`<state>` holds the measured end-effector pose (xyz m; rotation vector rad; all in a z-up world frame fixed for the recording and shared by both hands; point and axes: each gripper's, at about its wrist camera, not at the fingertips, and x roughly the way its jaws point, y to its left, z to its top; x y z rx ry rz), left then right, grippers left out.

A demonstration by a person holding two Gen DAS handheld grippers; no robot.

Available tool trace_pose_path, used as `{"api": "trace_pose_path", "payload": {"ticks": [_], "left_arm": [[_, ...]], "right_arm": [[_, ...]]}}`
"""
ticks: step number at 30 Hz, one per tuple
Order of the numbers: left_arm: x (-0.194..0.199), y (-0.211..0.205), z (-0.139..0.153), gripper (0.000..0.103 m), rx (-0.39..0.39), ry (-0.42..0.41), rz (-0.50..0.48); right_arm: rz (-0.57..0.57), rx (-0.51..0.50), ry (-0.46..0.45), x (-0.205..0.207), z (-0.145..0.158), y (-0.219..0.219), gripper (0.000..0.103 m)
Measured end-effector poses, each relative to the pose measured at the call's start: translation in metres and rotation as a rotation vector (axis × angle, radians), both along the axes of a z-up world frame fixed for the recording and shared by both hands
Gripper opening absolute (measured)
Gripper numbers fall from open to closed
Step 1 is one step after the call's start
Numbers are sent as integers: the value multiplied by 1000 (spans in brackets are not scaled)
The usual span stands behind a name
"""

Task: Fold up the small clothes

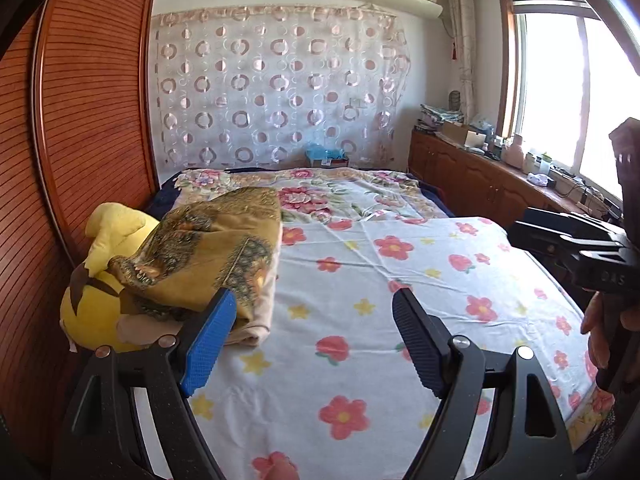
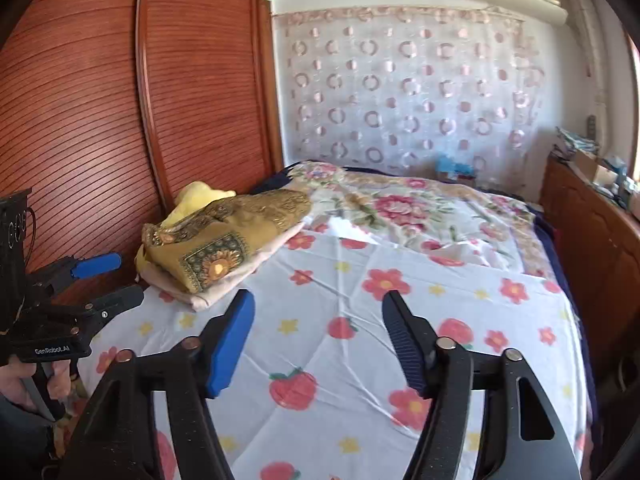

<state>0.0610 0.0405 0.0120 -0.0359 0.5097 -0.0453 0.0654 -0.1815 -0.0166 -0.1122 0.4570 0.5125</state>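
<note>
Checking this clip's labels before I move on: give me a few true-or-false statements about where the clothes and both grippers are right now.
1. The left gripper holds a garment. False: open, nothing between its fingers.
2. The right gripper is open and empty. True.
3. The folded mustard cloth lies on the pale folded cloth. True.
4. The folded pile sits beside the window. False: it lies by the wooden wardrobe, next to the yellow plush toy.
5. The flowered bedsheet lies under both grippers. True.

I can read only one brand — "GenRobot.AI", white letters on the left gripper (image 2: 96, 280) body.
</note>
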Motion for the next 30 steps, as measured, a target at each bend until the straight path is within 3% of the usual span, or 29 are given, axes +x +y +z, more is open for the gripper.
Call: {"api": "trace_pose_path", "payload": {"ticks": [10,15,22,30], "left_arm": [[3,-33,35,81,-13,-71,-27],[2,-46,46,81,13,-103,-28],[2,-49,49,81,27,-115,-15],[-1,-47,47,81,30,-115,-9]], "right_arm": [[-198,52,-141,-73,11,-35,75],[-250,72,-150,-90,5,-36,75],[-265,83,-140,-90,1,-12,75],[-274,94,-134,-85,10,-21,75]]}}
